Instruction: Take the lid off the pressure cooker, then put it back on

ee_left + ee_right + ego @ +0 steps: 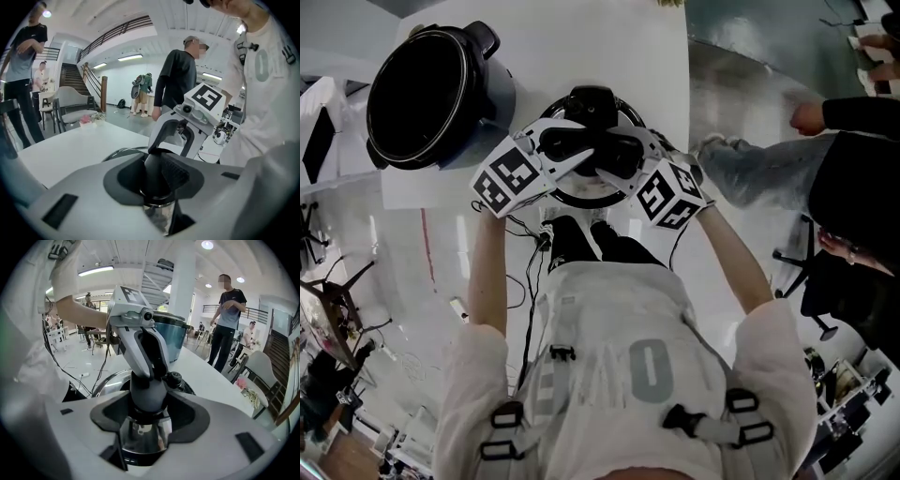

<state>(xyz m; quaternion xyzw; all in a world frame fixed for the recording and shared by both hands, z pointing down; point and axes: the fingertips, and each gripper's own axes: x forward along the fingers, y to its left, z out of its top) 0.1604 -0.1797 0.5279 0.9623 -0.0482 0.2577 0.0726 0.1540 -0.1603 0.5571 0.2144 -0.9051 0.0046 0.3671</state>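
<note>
Seemingly left gripper, right gripper on knob

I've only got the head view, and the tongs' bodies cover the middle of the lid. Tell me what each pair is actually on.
Observer: The left gripper view shows the left tongs around the black knob of the lid, with a ribbed pad pressed against the knob's side.
Operator: Now give me the right pair.
Observer: In the right gripper view, the right tongs close on that same knob from the opposite side, just above its shiny collar.
</note>
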